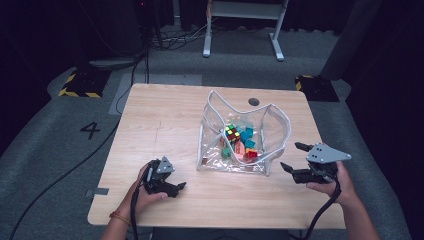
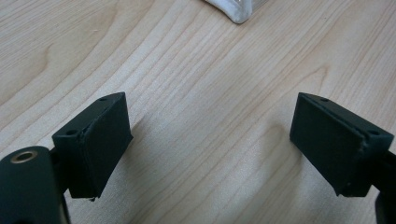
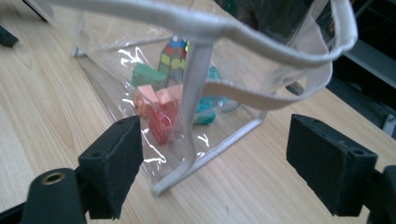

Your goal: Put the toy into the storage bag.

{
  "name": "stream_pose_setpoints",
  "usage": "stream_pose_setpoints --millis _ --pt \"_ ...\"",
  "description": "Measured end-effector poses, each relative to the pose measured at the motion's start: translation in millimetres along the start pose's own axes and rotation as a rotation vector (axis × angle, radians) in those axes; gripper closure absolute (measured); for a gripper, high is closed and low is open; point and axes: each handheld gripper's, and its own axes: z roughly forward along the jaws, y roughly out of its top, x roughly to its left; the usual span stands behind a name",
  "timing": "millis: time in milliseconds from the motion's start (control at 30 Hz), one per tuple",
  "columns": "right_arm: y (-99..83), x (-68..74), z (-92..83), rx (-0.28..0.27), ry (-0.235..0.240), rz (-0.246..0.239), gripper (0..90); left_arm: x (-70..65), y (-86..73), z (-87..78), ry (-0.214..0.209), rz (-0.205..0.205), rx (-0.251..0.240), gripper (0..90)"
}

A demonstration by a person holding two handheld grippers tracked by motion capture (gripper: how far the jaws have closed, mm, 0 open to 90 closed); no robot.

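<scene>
Clear bag (image 1: pixel 243 134) of blocks (image 1: pixel 239 144) stood open mid-table | left gripper (image 1: pixel 176 189) spread, empty – right gripper (image 1: pixel 292 157) spread beside bag corner | risk: flimsy wall pinched, bag tipped, blocks spilled.

Clear white-trimmed bag (image 1: pixel 243 134), multicoloured blocks (image 1: pixel 239 144)

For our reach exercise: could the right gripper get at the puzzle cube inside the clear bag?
Probably yes: the bag stands open at the top, and the right gripper, open, sits beside it.
</scene>
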Motion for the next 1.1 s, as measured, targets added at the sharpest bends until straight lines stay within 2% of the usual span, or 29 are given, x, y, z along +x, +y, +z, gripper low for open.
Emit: stream_pose_setpoints --millis 267,500,833,1100 --pt "-19.5 -0.4 9.5 0.059 -0.001 0.025 18.4 0.0 0.0 0.0 0.000 0.000 0.000 12.5" --pt "-34.3 1.8 17.9 0.095 0.012 0.010 18.5 -0.1 0.0 -0.1 0.001 -0.001 0.001 12.5" --pt "-57.8 1.9 29.0 0.160 0.006 0.026 18.3 0.1 0.0 0.0 0.001 0.001 -0.001 12.5" --pt "-79.2 0.1 34.4 0.196 0.020 0.086 18.3 0.2 0.1 -0.2 0.007 0.006 -0.004 12.6"
